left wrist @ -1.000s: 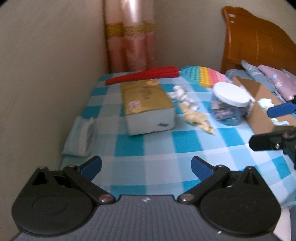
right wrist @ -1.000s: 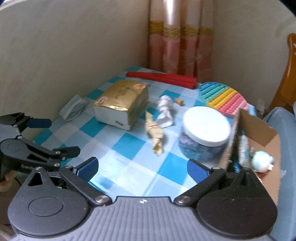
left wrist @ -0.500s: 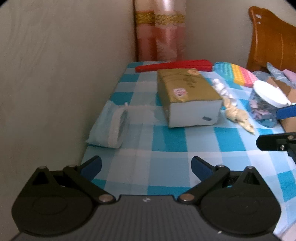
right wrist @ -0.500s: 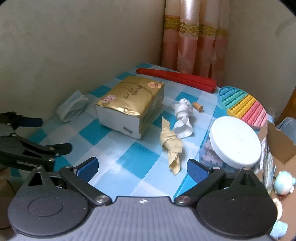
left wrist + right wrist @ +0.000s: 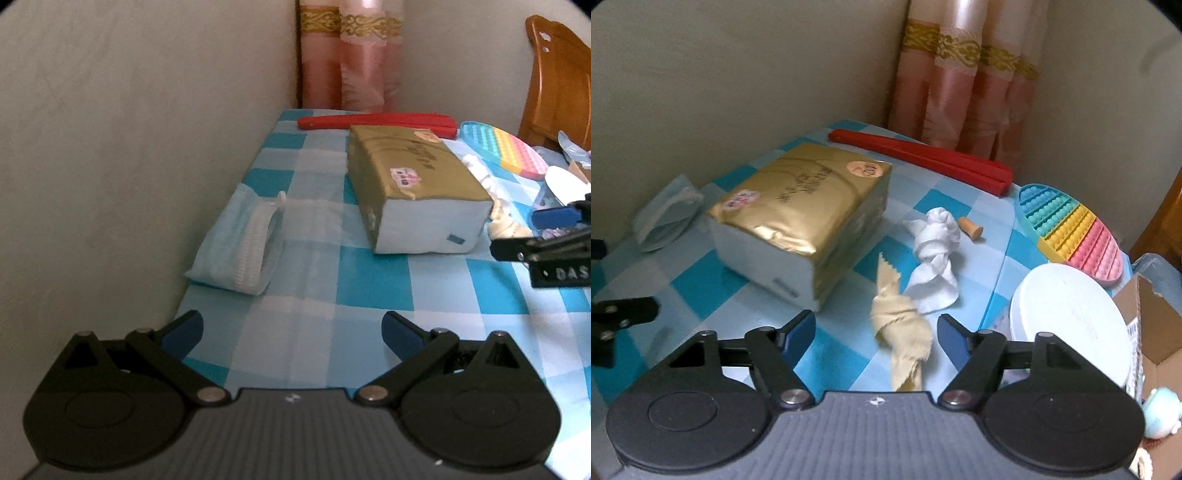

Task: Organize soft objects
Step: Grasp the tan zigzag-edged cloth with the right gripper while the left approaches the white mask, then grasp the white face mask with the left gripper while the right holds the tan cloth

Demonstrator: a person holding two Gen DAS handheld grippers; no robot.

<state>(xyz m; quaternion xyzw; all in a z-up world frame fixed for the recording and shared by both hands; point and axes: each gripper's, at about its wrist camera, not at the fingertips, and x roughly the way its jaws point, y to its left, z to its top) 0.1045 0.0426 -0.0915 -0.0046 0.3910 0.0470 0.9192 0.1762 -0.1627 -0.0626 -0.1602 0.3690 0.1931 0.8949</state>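
Observation:
A beige knotted cloth [image 5: 901, 325] lies on the blue checked tablecloth [image 5: 713, 291], between the fingers of my right gripper [image 5: 876, 328]. Its jaws are closing, and the pads do not touch the cloth. A white knotted cloth [image 5: 934, 258] lies just beyond it. A pale blue face mask [image 5: 240, 240] rests by the wall, ahead and slightly left of my left gripper [image 5: 291, 328]. That gripper stands open over bare tablecloth with nothing between its fingers. The gold tissue pack [image 5: 413, 184] sits in the middle of the table.
A red folded fan [image 5: 923, 158] and a rainbow pop-it mat [image 5: 1071, 225] lie at the back. A white-lidded jar [image 5: 1071, 317] and an open cardboard box [image 5: 1156, 325] crowd the right side. A small cork [image 5: 971, 229] lies beside the white cloth. The wall runs along the left.
Both grippers came forward and down. The right one now straddles the beige cloth with its jaws narrower. The left one swung toward the wall, so the mask looks nearer.

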